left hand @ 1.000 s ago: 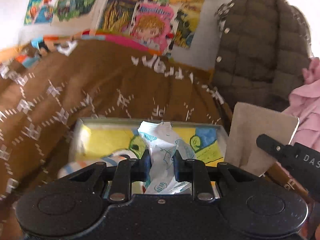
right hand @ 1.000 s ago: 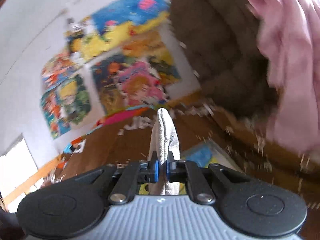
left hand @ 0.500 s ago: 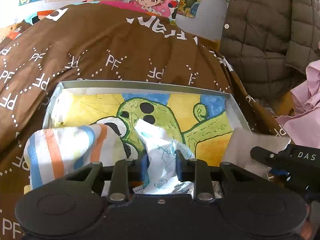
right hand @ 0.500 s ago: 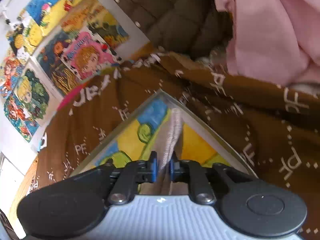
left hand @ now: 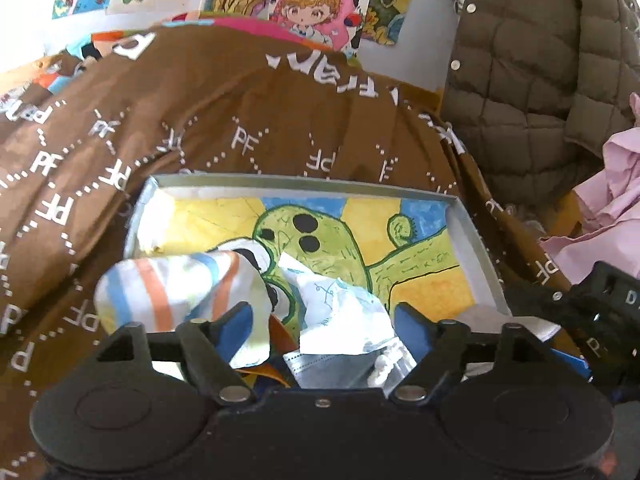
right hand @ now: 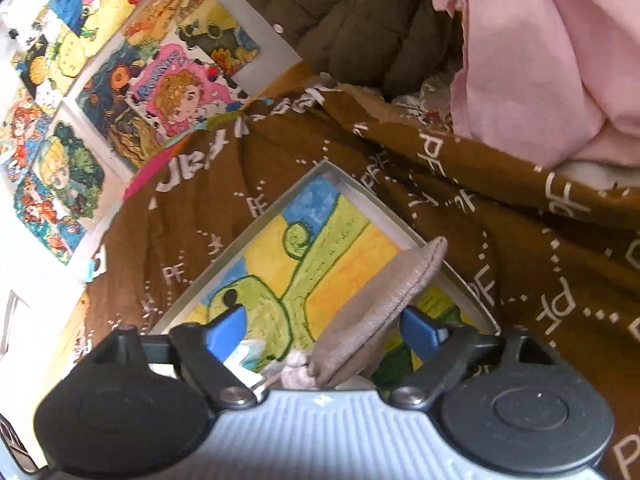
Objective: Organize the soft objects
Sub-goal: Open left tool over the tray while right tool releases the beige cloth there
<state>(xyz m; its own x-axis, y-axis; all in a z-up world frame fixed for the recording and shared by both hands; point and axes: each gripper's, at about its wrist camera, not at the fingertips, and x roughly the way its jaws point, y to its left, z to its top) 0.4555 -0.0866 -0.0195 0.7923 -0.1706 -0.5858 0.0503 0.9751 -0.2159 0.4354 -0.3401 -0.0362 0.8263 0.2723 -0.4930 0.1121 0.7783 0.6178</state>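
Soft cloth pieces are lying in a shallow grey tray (left hand: 476, 240) whose floor carries a green cactus drawing, and the tray is resting on a brown bedspread printed with white letters (left hand: 200, 120). Between the blue pads of the left gripper (left hand: 324, 320) a crumpled white tissue-like cloth with pale blue print (left hand: 340, 312) is settling; the jaws have just been opening and are now standing spread, clear of it on both sides. Just beside it, a rolled cloth striped in white, orange and blue (left hand: 172, 292) is sitting at the tray's near left corner. The right gripper (right hand: 324, 328) has likewise just been opening; its jaws are spread, and a folded beige fabric piece with a stitched edge (right hand: 384, 308) is slumping between them, leaning towards the right pad.

All of these are looking light and limp, likely to sag and unfold when lifted. A pinch on a bunched fold or the stitched hem would probably be holding better than a single loose layer, which may be slipping free.
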